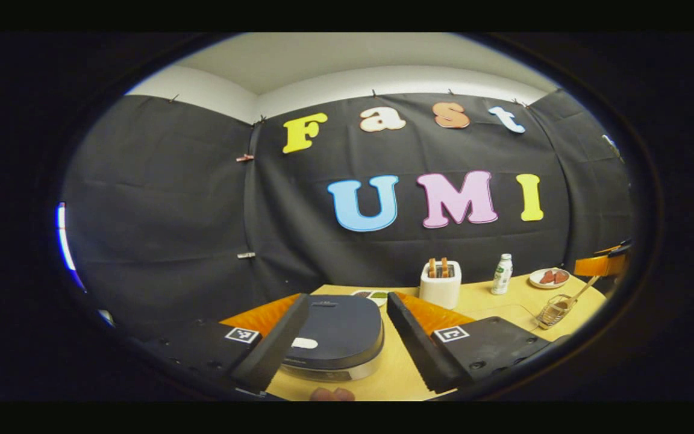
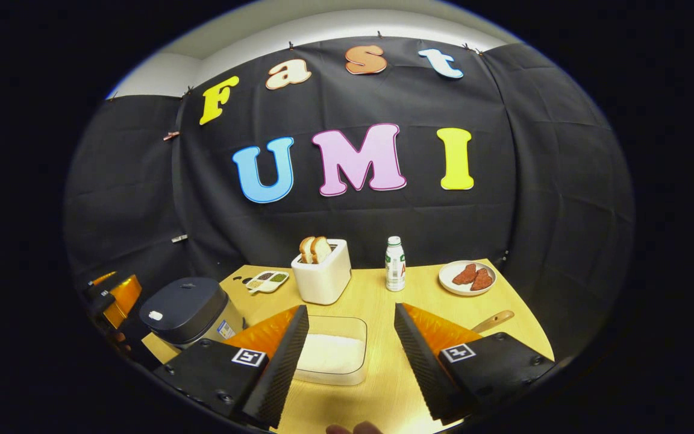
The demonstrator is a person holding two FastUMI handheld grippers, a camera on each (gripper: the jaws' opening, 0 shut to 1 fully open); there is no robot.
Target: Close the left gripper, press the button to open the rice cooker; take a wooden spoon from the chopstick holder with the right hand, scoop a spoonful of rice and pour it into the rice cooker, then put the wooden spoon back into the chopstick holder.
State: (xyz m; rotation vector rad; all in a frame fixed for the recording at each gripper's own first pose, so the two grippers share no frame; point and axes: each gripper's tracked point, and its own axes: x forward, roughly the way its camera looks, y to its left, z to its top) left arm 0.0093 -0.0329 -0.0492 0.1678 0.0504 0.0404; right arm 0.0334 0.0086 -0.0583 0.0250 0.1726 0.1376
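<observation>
Hovering with fingers spread, the left gripper (image 1: 334,343) is facing the closed dark grey rice cooker (image 1: 336,337); the right gripper (image 2: 352,355), likewise released, is hanging above the clear rice container (image 2: 334,355) on the wooden tabletop (image 2: 431,295).

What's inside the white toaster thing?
Two slices of bread stick up out of the white toaster, side by side. Their lower halves are hidden down in the slots, so whatever else is inside cannot be seen.
</observation>
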